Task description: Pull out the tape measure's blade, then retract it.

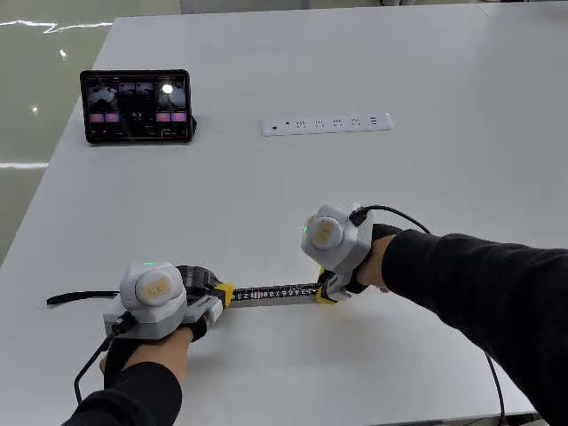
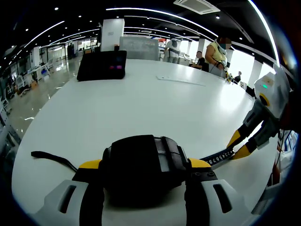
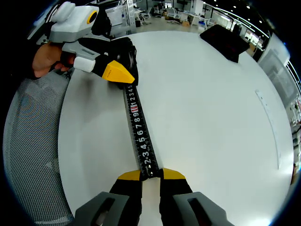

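A black tape measure case (image 2: pixel 141 167) sits between the jaws of my left gripper (image 2: pixel 143 165), which is shut on it; the case (image 1: pixel 200 282) lies at the table's front left. Its black wrist strap (image 1: pixel 80 297) trails to the left. The blade (image 1: pixel 275 291) is drawn out a short way to the right, flat over the table. My right gripper (image 3: pixel 151 174) is shut on the blade's tip, and the blade (image 3: pixel 138 132) runs away from it to the case (image 3: pixel 121 52). In the head view the right gripper (image 1: pixel 327 293) is to the right of the left gripper (image 1: pixel 217 297).
A dark tablet (image 1: pixel 138 106) stands at the back left of the white table (image 1: pixel 355 53). A white power strip (image 1: pixel 327 123) lies at the back centre. A mesh chair (image 3: pixel 33 155) is beside the table's edge. People stand far behind (image 2: pixel 216 54).
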Tool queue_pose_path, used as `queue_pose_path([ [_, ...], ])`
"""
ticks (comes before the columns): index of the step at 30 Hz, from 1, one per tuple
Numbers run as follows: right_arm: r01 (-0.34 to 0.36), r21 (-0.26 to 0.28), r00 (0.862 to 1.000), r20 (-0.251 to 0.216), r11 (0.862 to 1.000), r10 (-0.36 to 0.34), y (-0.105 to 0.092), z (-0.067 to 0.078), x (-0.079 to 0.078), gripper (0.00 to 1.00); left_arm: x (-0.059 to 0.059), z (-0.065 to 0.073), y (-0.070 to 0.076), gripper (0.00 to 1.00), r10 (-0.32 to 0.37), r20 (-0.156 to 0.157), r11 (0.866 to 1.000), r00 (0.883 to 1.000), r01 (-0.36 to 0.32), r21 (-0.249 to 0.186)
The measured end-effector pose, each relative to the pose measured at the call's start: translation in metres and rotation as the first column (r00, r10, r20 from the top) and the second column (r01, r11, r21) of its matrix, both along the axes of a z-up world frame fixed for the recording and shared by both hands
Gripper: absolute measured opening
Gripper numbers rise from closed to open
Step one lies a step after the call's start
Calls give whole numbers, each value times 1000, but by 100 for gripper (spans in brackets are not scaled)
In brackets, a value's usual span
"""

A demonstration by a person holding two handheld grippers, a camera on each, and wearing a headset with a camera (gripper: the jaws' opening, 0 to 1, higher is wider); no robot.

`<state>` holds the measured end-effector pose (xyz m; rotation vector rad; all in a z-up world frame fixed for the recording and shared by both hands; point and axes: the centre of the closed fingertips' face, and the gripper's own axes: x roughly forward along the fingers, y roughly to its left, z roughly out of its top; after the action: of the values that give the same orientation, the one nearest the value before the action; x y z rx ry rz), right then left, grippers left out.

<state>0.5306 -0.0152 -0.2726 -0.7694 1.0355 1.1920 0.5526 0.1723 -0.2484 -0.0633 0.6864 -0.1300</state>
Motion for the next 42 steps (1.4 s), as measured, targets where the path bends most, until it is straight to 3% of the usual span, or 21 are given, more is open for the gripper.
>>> queue_pose_path([
  [42,-7,4,1000,-10,1000,7,17,0,-2,9,-1,-1,0,66,-8,-12,1000,1000,8,-4],
])
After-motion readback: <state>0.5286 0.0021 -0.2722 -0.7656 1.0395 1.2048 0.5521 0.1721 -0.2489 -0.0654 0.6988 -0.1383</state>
